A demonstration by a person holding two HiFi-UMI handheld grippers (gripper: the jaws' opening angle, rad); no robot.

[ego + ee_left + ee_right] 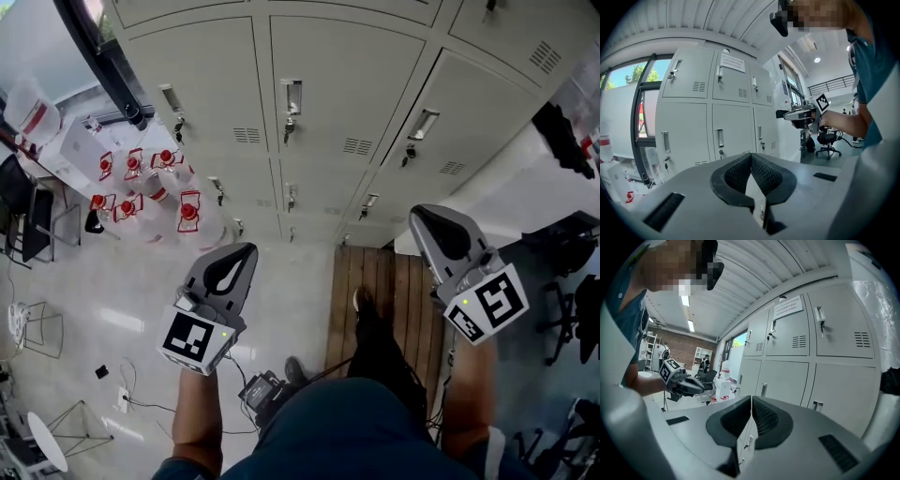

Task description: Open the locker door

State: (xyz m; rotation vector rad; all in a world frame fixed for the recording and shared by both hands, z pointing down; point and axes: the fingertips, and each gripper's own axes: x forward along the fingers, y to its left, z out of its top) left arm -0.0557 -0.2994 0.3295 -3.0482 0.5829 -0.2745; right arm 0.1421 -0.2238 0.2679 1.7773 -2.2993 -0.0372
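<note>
Beige steel lockers [309, 122] fill the wall ahead, with every locker door [352, 103] closed and keys [288, 129] hanging below the handles. A person stands facing the bank and holds the left tongs [242, 255] and the right tongs [429, 220] out level, side by side and well apart from the doors. Both are clenched, with nothing between their pads. One shoe [364, 302] rests on a slatted wooden platform [394, 281] at the foot of the lockers. To the left, clear jugs [155, 187] with red caps crowd the pale glossy floor [112, 300] beneath a dark-framed window [103, 56]. Cables [141, 398] trail nearby, and black office chairs [574, 319] stand at the right.
</note>
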